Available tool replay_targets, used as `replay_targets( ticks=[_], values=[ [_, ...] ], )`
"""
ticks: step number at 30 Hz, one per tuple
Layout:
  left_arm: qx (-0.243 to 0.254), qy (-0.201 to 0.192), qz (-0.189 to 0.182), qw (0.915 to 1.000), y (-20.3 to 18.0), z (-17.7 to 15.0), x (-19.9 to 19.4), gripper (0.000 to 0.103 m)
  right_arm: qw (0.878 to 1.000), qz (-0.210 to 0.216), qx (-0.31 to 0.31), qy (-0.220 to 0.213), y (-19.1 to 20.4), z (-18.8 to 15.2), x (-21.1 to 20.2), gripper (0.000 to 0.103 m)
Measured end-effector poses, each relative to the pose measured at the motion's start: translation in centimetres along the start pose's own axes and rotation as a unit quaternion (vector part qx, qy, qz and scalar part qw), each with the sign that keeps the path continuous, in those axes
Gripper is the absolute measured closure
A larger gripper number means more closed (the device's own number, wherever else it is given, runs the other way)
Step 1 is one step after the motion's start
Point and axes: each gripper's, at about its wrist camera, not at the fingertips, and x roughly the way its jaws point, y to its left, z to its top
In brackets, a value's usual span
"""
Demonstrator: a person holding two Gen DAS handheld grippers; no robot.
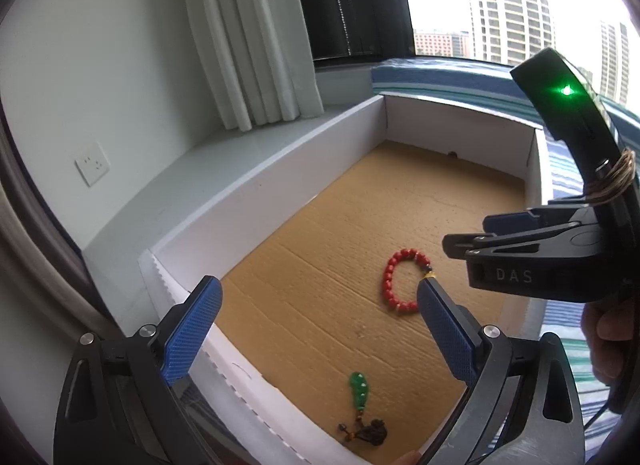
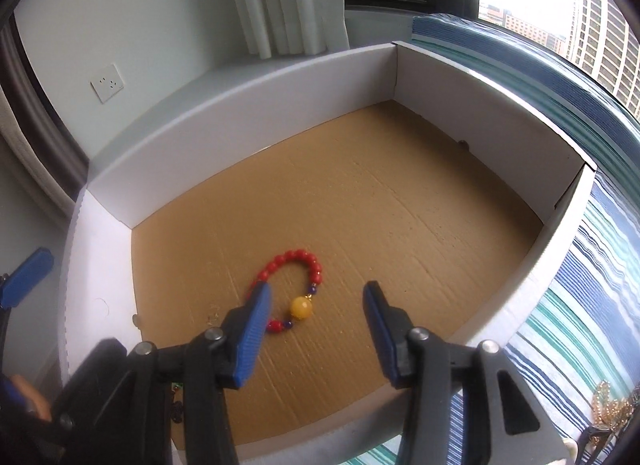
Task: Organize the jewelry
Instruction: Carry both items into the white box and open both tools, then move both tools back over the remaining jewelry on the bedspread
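A red bead bracelet with a yellow bead lies on the brown cardboard floor of a white-walled box. It also shows in the left wrist view. A green pendant with a dark tassel lies near the box's front wall. My right gripper is open and empty, just above the bracelet; it also shows in the left wrist view. My left gripper is open and empty above the box's near left corner.
The box sits on a blue and green striped cloth. Gold-coloured jewelry lies on the cloth at the right. A grey ledge, a white curtain and a wall socket are to the left.
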Motion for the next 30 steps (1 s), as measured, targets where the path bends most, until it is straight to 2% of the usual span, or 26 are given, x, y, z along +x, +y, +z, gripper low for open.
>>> replay_targets(
  ticks=[2,3,8,15,18,20,23,26,30],
  values=[
    [0.023,0.036,-0.007,0.9991,-0.5,-0.2,1.0,0.005,1.0,-0.002,0.0,0.0,0.0,0.0,0.0,0.055],
    [0.031,0.041,-0.01,0.9986,-0.8,-0.3,1.1,0.005,1.0,-0.003,0.0,0.0,0.1,0.0,-0.1,0.055],
    [0.049,0.047,-0.019,0.9975,-1.8,-0.8,0.6,0.005,1.0,-0.009,-0.005,-0.007,0.2,-0.9,-0.6,0.055],
    [0.024,0.042,-0.038,0.9981,-1.5,-2.4,-1.4,0.005,1.0,0.008,-0.006,-0.021,0.0,-3.7,-2.8,0.055],
    [0.009,0.016,-0.032,0.9993,-1.3,-2.7,-2.6,0.005,0.999,-0.015,-0.028,-0.035,0.6,-5.4,-4.3,0.055],
    [0.0,-0.017,-0.011,0.9998,-1.2,-2.5,-4.0,0.005,0.998,-0.024,-0.03,-0.051,0.6,-6.5,-5.6,0.054],
    [-0.019,-0.074,-0.011,0.997,-0.9,-1.8,-7.0,0.001,0.996,-0.018,-0.019,-0.088,0.0,-8.4,-8.6,0.053],
    [-0.032,-0.112,-0.052,0.9918,-1.4,-1.2,-9.5,0.001,0.993,-0.026,0.012,-0.114,-1.7,-11.0,-11.7,0.03],
    [-0.036,-0.123,-0.139,0.982,-3.5,-1.4,-11.4,0.001,0.989,-0.06,0.05,-0.128,-4.8,-15.5,-15.2,0.029]
  ],
)
